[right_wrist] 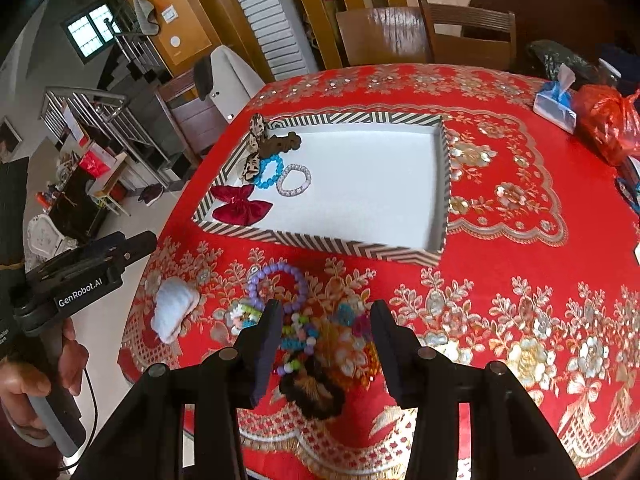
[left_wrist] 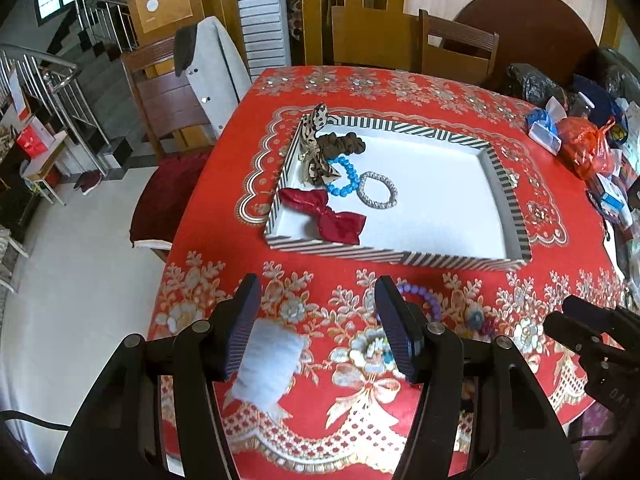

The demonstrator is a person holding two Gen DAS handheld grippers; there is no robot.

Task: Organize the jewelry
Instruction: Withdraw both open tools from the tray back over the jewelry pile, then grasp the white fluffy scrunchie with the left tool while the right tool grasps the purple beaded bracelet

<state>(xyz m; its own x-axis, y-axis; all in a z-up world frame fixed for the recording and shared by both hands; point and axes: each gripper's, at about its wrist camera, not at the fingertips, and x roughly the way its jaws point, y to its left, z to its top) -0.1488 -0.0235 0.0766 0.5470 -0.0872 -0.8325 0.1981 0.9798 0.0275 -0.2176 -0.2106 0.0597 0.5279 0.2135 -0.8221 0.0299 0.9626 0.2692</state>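
Purple bead bracelet (right_wrist: 278,286) lies on the red tablecloth (right_wrist: 500,280), just ahead of the right gripper (right_wrist: 326,316), whose jaws are spread, empty. Left gripper (left_wrist: 316,300): jaws spread, white scrunchie (left_wrist: 266,360) between them. Striped tray (left_wrist: 404,258) beyond.

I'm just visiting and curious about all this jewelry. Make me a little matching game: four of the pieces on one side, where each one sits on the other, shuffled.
Things:
1. red bow
2. purple bead bracelet
3. white fluffy scrunchie
4. leopard-print bow

Places:
A. on the tablecloth, between the left hand-held gripper's fingers in its view
B. draped over the far left rim of the striped tray
C. inside the tray, near its front left corner
D. on the tablecloth, just outside the tray's front rim

Pairs: 1-C, 2-D, 3-A, 4-B
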